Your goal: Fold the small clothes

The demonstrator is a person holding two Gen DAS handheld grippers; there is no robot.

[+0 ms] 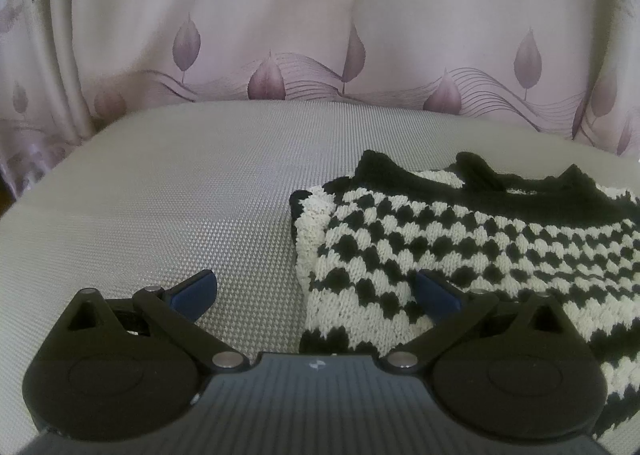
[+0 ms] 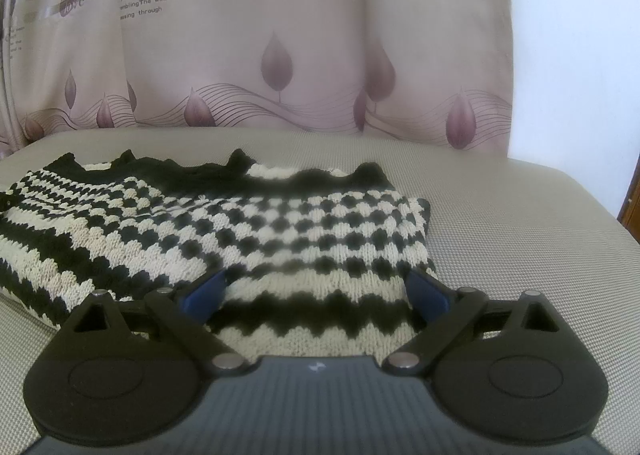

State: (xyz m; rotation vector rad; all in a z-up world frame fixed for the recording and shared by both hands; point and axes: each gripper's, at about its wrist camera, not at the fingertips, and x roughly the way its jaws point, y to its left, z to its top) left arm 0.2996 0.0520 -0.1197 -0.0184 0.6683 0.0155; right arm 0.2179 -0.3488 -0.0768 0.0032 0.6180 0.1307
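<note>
Knitted black-and-cream garment (image 2: 240, 231) lies flat on the grey textured surface (image 1: 180, 195), its near hem between the wide-open jaws of the right gripper (image 2: 314, 293). The left gripper (image 1: 316, 291), jaws also spread and holding nothing, straddles the garment's left edge. Beyond the surface's far edge hangs a leaf-print curtain (image 2: 248, 27) reading "Who has seen the wind?" and "The wind is passing through".

Each gripper (image 1: 316, 291) (image 2: 316, 291) has black linkage arms, blue finger pads, silver pins, ribbed grey body.
</note>
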